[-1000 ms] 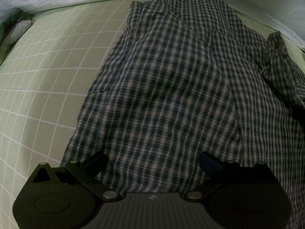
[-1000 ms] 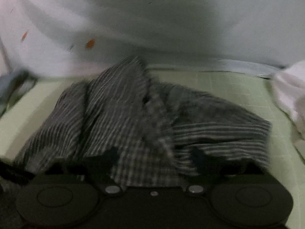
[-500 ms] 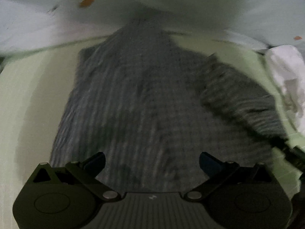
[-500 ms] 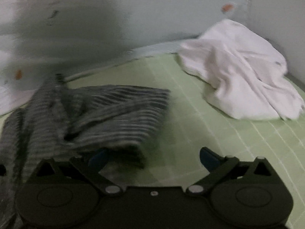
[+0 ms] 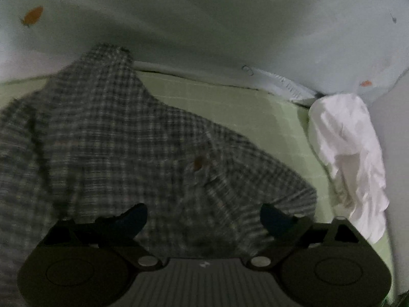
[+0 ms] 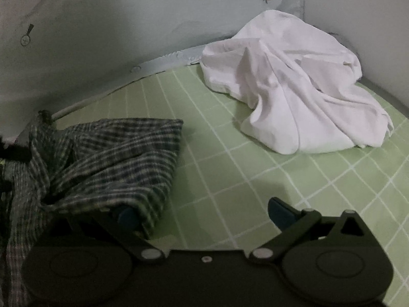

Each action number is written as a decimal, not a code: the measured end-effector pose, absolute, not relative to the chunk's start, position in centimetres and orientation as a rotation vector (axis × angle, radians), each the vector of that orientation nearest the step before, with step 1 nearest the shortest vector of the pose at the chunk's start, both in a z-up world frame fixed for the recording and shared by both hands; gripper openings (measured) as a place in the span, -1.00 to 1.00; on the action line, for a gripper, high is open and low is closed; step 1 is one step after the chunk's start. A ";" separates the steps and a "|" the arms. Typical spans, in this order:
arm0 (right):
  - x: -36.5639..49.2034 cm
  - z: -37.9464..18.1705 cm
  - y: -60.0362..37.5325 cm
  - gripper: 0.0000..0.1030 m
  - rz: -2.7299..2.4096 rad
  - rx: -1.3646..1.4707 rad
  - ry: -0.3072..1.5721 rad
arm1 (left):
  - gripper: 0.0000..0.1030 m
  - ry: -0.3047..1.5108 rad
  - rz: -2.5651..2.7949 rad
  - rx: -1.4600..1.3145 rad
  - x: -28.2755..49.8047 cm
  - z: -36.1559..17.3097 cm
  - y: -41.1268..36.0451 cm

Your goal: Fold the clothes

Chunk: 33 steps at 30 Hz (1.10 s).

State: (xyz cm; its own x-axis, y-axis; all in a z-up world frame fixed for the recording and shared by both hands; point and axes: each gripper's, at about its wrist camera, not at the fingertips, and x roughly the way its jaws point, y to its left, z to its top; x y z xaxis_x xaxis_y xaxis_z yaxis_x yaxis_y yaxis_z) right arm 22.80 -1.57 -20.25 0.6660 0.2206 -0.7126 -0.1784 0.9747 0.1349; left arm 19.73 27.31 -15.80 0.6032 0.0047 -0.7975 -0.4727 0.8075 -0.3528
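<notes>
left gripper [image 5: 203,217]: fingers spread, just been narrowing, over dark checked cotton shirt [image 5: 115,140]
right gripper [image 6: 204,215]: fingers spread wide, pinching nothing
far right: crumpled white cloth [image 6: 288,89]

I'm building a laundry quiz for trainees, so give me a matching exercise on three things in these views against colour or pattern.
Things:
1. shirt
2. crumpled garment
3. bed sheet

Looks:
A. pale green with a white grid
B. plain white
C. dark checked

Pairs: 1-C, 2-B, 3-A
</notes>
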 end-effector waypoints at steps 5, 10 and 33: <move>22.9 -20.3 -1.3 1.00 0.217 0.039 0.828 | -0.79 0.915 0.320 -0.621 20.5 -17.3 27.5; 22.2 -19.4 -0.6 1.00 0.231 -0.006 0.802 | -0.88 0.872 0.333 -0.628 19.2 -16.2 27.9; 11.5 -14.6 3.2 1.00 0.424 -0.072 0.706 | 0.62 0.539 0.983 -0.574 -7.6 -4.9 39.3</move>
State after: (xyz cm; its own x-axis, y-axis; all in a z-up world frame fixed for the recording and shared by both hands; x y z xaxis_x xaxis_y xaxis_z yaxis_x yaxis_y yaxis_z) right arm 11.54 3.20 -14.61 0.6796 0.3533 -0.6429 -0.4016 0.9126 0.0770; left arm -7.58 39.29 -4.94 0.4504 0.6073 -0.6544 -0.8782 0.4333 -0.2024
